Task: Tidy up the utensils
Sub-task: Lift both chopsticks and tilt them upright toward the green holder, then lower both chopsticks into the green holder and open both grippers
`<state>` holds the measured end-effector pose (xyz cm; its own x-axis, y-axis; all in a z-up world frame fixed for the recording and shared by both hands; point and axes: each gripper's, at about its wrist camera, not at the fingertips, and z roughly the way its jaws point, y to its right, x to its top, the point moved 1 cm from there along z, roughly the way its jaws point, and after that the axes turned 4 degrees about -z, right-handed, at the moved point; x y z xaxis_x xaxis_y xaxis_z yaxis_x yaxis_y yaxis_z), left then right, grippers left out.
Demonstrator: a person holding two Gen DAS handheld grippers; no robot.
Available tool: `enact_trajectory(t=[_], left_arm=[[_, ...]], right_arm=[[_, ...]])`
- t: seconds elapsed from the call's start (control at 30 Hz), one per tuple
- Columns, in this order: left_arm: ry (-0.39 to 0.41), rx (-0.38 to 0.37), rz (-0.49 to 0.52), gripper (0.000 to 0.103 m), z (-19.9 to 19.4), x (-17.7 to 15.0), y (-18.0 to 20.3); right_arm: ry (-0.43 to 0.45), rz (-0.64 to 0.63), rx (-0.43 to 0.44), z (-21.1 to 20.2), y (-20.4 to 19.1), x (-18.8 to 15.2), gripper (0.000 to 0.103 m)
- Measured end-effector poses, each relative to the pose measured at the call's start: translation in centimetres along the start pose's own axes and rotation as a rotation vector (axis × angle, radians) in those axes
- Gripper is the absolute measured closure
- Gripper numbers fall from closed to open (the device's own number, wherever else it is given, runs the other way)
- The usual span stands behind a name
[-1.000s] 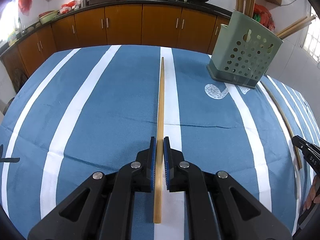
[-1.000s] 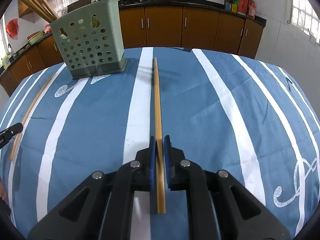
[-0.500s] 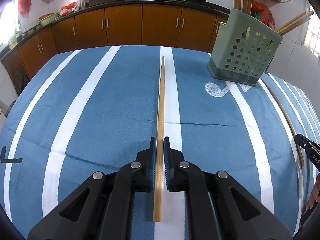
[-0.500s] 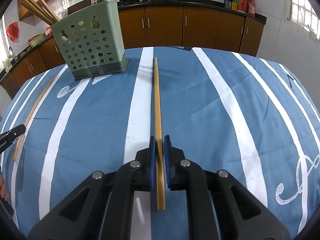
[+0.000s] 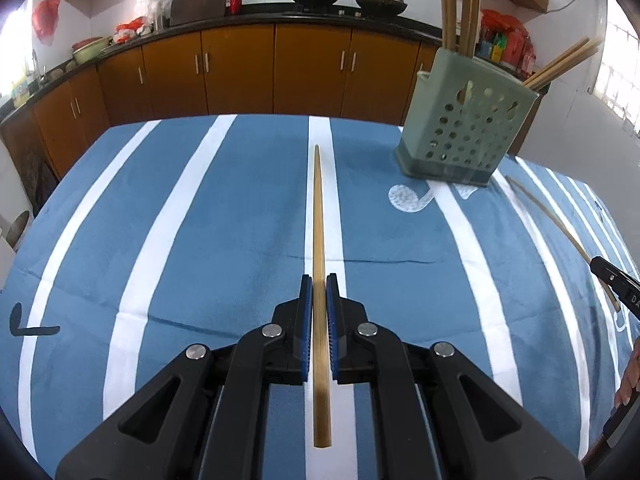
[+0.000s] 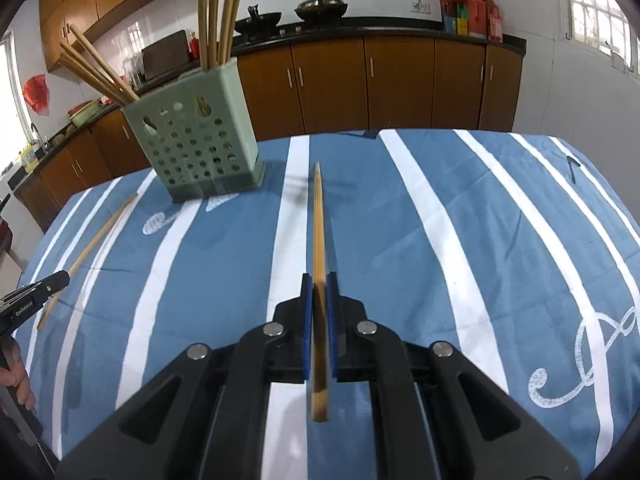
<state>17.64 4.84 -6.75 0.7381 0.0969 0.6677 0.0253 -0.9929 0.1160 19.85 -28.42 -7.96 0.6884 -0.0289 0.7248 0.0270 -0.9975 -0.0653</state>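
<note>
Two long bamboo chopsticks are held, one per gripper. In the left wrist view my left gripper (image 5: pixel 319 280) is shut on a chopstick (image 5: pixel 319 216) that points straight ahead over a white stripe. In the right wrist view my right gripper (image 6: pixel 319 278) is shut on the other chopstick (image 6: pixel 319 224), whose tip hangs above the cloth and casts a faint shadow. A green perforated utensil holder (image 5: pixel 464 132) (image 6: pixel 196 148) with several chopsticks in it stands at the far side, between the two grippers. Each view catches the other gripper at its edge: the right gripper (image 5: pixel 616 292) and the left gripper (image 6: pixel 36 300).
The table wears a blue cloth with white stripes (image 5: pixel 200 240). Brown kitchen cabinets (image 5: pixel 240 72) and a counter with woks lie beyond the far edge. A hand (image 6: pixel 16 376) shows at the left rim of the right wrist view.
My right gripper has risen with its chopstick, whose tip now hangs off the cloth, and the holder looms larger. The left gripper has barely moved and keeps its grip.
</note>
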Motion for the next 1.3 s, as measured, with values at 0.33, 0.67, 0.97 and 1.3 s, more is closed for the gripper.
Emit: enact_trajectory(t=[0.33, 0.67, 0.97, 1.3], left_arm=[[0.010, -0.007, -0.017, 0.095, -0.2, 0.3, -0.2], [0.144, -0.053, -0.028, 0.095, -4.1, 3.1, 0.1], [0.262, -0.095, -0.022, 0.096, -7.6, 5.2, 1.0], [0.339, -0.150, 0.046, 0.096, -10.4, 8.6, 2.8]], right_arm=[[0.022, 0.017, 0.005, -0.4, 0.2, 0.1, 0.095], [0.206, 0.047, 0.046, -4.8, 0.3, 2.9, 0.095], [0.328, 0.040, 0.070, -8.2, -0.4, 4.9, 0.095], [0.440, 0.025, 0.127, -12.2, -1.4, 9.1, 0.095]])
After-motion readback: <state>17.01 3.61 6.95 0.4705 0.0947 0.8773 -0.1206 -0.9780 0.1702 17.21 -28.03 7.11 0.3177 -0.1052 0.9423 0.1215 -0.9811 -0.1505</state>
